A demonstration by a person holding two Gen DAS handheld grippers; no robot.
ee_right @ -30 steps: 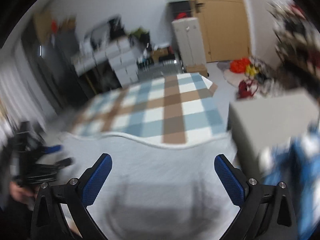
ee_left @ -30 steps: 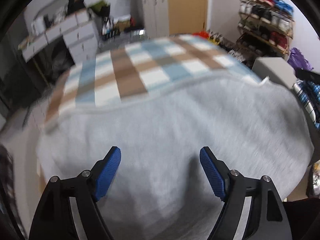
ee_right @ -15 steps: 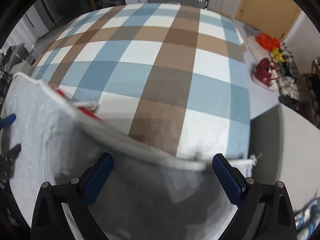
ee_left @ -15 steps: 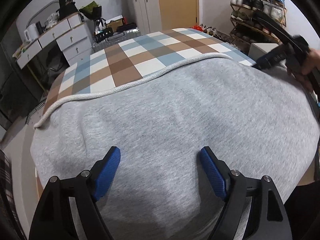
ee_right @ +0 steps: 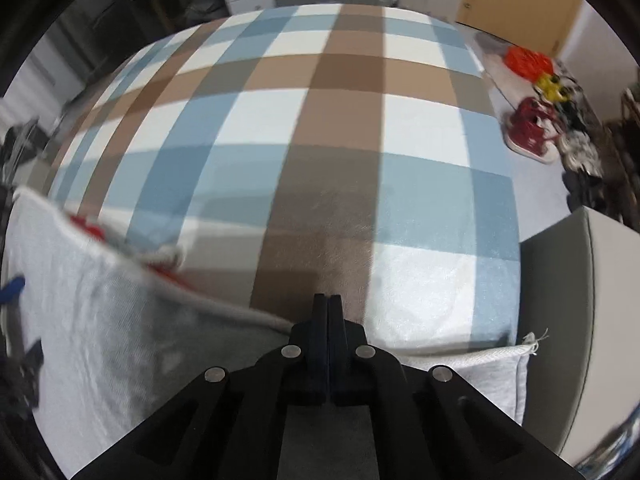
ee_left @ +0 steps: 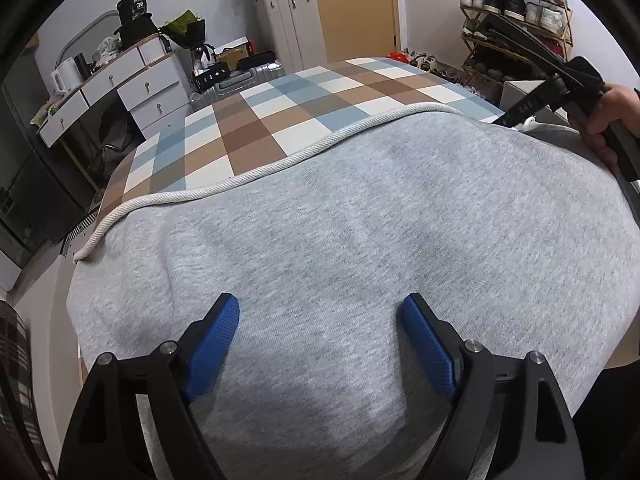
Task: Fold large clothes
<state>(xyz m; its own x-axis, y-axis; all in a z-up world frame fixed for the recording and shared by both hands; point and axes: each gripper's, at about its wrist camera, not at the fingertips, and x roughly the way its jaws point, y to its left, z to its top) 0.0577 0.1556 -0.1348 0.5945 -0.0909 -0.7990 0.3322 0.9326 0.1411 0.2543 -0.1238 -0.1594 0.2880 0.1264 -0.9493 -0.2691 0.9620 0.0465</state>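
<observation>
A large grey garment [ee_left: 360,220] lies spread over the near half of a bed with a blue, brown and white checked cover [ee_left: 280,112]. A white cord [ee_left: 256,174] runs along the garment's far edge. My left gripper [ee_left: 320,308] hovers over the near part of the garment, its jaws opening, with nothing pinched between them. My right gripper [ee_right: 328,300] is shut on the far hem of the garment [ee_right: 100,320], near its right corner. In the left wrist view the right gripper [ee_left: 506,118] shows at the far right, held by a hand [ee_left: 608,116].
White drawers [ee_left: 132,88] and a pale suitcase [ee_left: 288,24] stand beyond the bed. A shoe rack [ee_left: 516,4] is at the right wall. A grey box [ee_right: 580,300] sits beside the bed's right edge, with shoes [ee_right: 532,128] on the floor behind it.
The right gripper came down to the garment's far hem and closed from wide open to shut. The left gripper stayed over the near part of the garment, still open.
</observation>
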